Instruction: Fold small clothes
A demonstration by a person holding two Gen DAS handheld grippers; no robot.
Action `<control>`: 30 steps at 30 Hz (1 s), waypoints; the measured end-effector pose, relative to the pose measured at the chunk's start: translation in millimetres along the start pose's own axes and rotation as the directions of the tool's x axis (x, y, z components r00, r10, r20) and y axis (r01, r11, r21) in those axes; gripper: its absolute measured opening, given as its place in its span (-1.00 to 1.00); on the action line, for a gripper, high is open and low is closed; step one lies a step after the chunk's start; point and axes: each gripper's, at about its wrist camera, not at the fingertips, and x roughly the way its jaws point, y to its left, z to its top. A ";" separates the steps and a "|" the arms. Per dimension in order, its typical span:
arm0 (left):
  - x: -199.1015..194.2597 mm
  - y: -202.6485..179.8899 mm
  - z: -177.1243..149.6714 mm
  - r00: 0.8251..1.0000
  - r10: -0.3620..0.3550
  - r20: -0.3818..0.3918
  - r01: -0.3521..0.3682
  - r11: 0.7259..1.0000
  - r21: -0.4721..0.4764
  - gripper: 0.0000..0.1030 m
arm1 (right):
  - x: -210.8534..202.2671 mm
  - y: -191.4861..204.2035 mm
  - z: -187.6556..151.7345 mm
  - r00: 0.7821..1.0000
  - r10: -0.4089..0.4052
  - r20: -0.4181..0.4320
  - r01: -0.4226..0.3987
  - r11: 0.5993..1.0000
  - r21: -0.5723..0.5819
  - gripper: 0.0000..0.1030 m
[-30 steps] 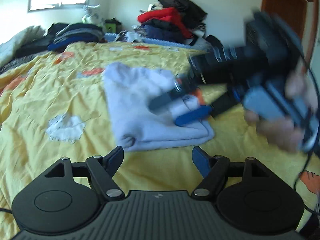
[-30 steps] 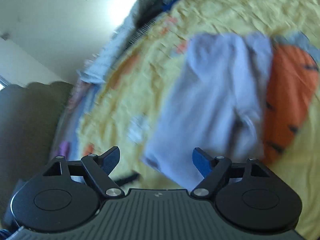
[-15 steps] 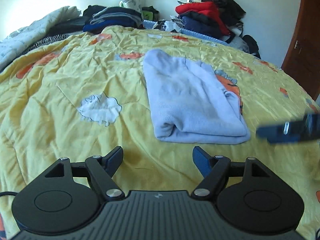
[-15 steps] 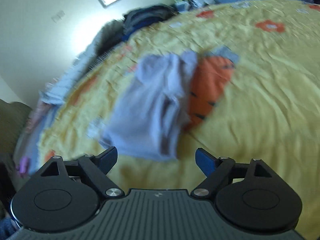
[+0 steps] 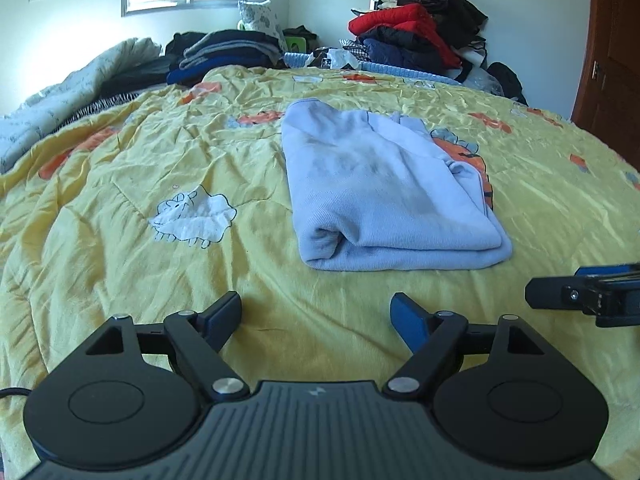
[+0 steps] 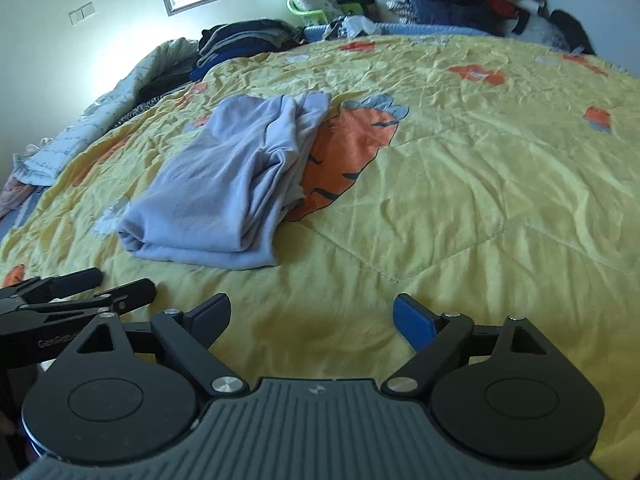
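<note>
Pale lilac knit garment point(image 5: 384, 196), folded into a thick soft oblong on the yellow quilted bedspread point(image 5: 120, 184), likely light and limp, best pinched at its rolled near edge; left gripper point(image 5: 316, 312) and right gripper point(image 6: 312, 314) apart from it, jaws opening, nothing between.

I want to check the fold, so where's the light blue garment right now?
The light blue garment lies folded on the yellow quilt, centre in the left wrist view and left of centre in the right wrist view, partly covering the quilt's orange carrot print.
</note>
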 end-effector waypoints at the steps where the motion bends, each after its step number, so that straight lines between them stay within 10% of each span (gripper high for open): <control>1: -0.1 -0.5 -0.8 1.000 0.003 0.004 -0.003 1.000 0.004 0.59 | 1.4 0.7 -0.6 1.000 -0.007 0.012 0.008 1.000 -0.004 0.78; 6: -9.3 7.0 1.2 1.000 -0.003 0.001 0.003 0.997 -0.075 0.60 | -3.3 2.1 2.5 1.000 -0.003 0.026 0.003 1.000 0.014 0.72; 11: -29.9 6.2 4.3 0.994 -0.023 0.107 0.030 0.997 -0.066 0.60 | -13.4 -8.8 48.7 0.983 0.165 0.077 -0.176 0.972 0.156 0.74; 17: -29.2 16.5 36.1 0.903 -0.304 0.303 0.356 0.925 -0.131 0.60 | 30.1 -16.5 104.5 0.867 0.495 0.052 -0.463 0.763 0.451 0.82; 21: 22.1 10.3 54.9 0.927 -0.360 0.106 0.374 0.910 -0.180 0.60 | 85.2 -21.4 124.6 0.797 0.604 -0.004 -0.473 0.628 0.618 0.78; 25: 27.0 5.6 51.1 0.931 -0.357 0.081 0.365 0.920 -0.142 0.59 | 113.4 -17.6 127.0 0.882 0.445 -0.157 -0.296 0.781 0.550 0.41; 30: 12.0 -9.0 47.5 0.949 -0.306 0.075 0.308 0.951 -0.024 0.59 | 101.6 -14.9 123.3 0.878 0.458 -0.143 -0.332 0.796 0.507 0.42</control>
